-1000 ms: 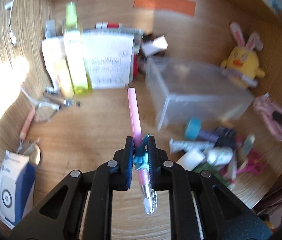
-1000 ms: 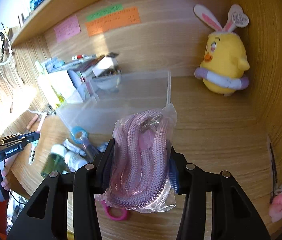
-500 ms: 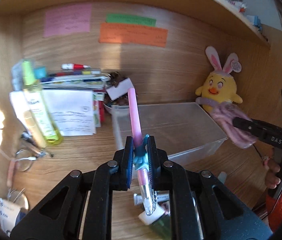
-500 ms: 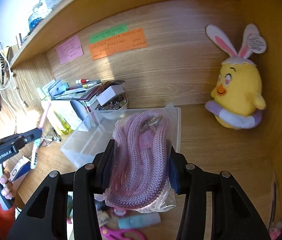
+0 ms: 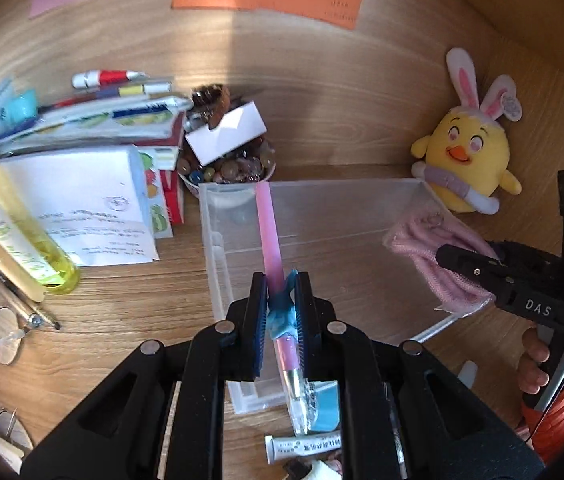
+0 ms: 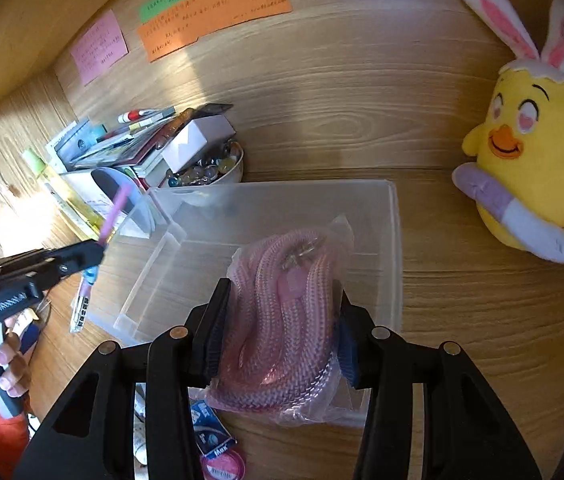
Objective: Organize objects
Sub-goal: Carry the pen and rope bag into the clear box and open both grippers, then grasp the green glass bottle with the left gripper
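Pink pen (image 5: 269, 236): pinched at its blue grip between the jaws of the left gripper (image 5: 280, 312), cap end forward, clear tip trailing back; a second ago it hung over bare desk short of the clear storage box (image 5: 322, 216), now it lies over the box's left half. Bagged pink cord (image 6: 286, 312): clamped between the jaws of the right gripper (image 6: 280, 320), carried in the same interval from in front of the box to above its near-right part, bag edge overhanging the near wall. Judgement: both items are in the delivery phase, poised over the box for release; neither rests inside yet. Pose: both grippers reach in over the box's near rim, angled down toward its floor, left one at the left, right one at the right. Beyond the box: bead bowl (image 5: 226, 168) at its far-left corner, yellow chick plush (image 6: 530, 168) to its right, paper stack (image 5: 82, 184) to its left.
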The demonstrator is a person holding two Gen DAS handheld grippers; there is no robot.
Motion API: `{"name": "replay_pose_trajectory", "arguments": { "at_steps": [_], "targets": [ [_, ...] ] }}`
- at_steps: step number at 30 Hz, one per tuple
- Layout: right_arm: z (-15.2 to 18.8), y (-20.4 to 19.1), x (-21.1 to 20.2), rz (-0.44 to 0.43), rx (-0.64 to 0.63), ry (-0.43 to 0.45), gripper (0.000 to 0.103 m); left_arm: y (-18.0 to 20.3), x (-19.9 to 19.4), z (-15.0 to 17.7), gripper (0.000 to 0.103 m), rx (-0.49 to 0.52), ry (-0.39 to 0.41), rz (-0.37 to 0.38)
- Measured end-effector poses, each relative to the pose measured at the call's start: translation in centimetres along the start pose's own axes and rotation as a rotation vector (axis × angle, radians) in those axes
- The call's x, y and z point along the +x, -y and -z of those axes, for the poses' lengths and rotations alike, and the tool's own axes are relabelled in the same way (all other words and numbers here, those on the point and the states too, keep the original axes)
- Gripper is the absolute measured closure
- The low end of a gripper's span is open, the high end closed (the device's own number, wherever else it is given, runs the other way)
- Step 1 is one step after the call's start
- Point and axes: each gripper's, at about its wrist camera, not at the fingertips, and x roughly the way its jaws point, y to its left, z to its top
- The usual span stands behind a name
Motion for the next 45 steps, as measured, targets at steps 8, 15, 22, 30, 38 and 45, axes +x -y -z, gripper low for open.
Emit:
{"name": "replay_pose_trajectory", "arguments": {
  "at_steps": [8, 15, 22, 30, 38, 45],
  "targets": [
    [-0.3, -1.5, 1.9, 0.079, -0.066, -0.021, 0.06, 0.9, 1.4, 0.1, 0.09, 0.03, -0.039, 0.018],
    [0.1, -2.1, 2.1, 0.099, -0.106, -0.052, 0.059, 1.4, 0.4, 1.0, 0.086, 0.044, -0.041, 0.011],
    [1.0, -3.2, -1.3, 0.04, -0.125, -0.003, 0.042, 2.4, -3.0, 3.9, 0.033, 0.086, 0.028, -0.078],
    [4.2, -4.9, -4.2, 0.003, -0.165, 0.023, 0.037, 3.8, -4.2, 9.2, 0.021, 0.116, -0.036, -0.097],
    [6.9, -6.2, -5.4, -0.053, -0.177, 0.015, 0.035, 3.9, -3.6, 14.0, 0.021, 0.164, -0.108, -0.15],
    [8.8, -6.9, -5.2, -0.079, -0.183, -0.01, 0.035, 1.0, -4.6, 15.4, 0.035, 0.096, -0.1, -0.159]
  ]
}}
